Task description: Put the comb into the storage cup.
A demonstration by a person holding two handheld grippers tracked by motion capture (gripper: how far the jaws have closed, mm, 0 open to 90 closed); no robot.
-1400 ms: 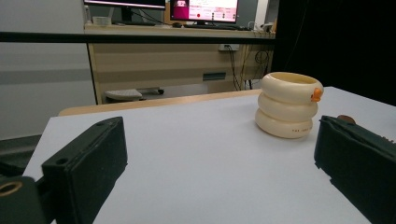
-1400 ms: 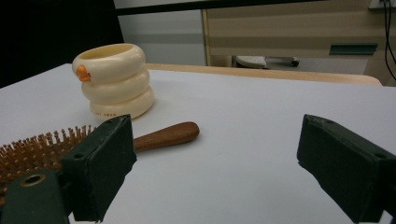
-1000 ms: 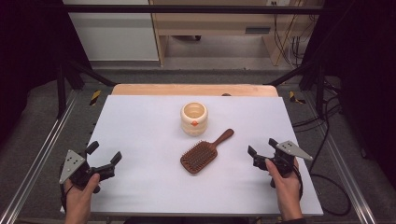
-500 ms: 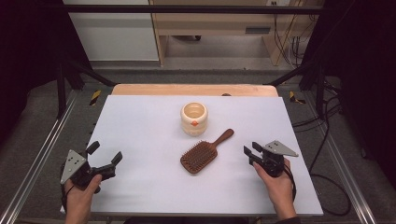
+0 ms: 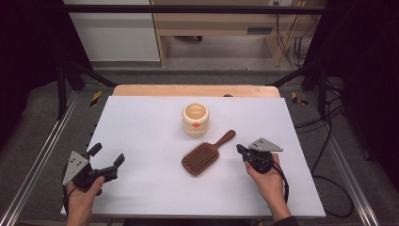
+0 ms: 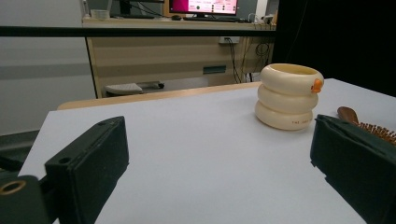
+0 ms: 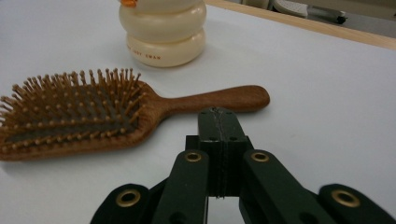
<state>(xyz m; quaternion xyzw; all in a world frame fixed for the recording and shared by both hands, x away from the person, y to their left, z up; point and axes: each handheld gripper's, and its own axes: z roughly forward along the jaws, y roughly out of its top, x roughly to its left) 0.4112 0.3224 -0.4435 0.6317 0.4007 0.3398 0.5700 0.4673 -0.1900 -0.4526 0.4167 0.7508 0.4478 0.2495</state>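
A wooden hairbrush (image 5: 203, 155) lies bristles up in the middle of the white table (image 5: 141, 127), its handle (image 7: 219, 99) pointing to the back right. Behind it stands a cream ribbed cup (image 5: 195, 118) with an orange mark. My right gripper (image 5: 240, 149) sits just right of the brush, its tips (image 7: 219, 116) close to the handle without touching it. Its jaws have just been closing and now stand shut with nothing between them. At the table's front left, my left gripper (image 5: 107, 156) rests open and empty; past its jaws I see the cup (image 6: 289, 95) and the brush's edge (image 6: 369, 126).
A wooden strip (image 5: 195, 90) runs along the table's far edge. Metal rails (image 5: 42, 155) flank the table on both sides, with cables (image 5: 329, 117) on the floor at the right. A desk with a monitor (image 6: 203, 6) stands beyond the table.
My right gripper has moved left toward the brush handle and its jaws have shut. The left gripper, the brush and the cup have stayed in place.
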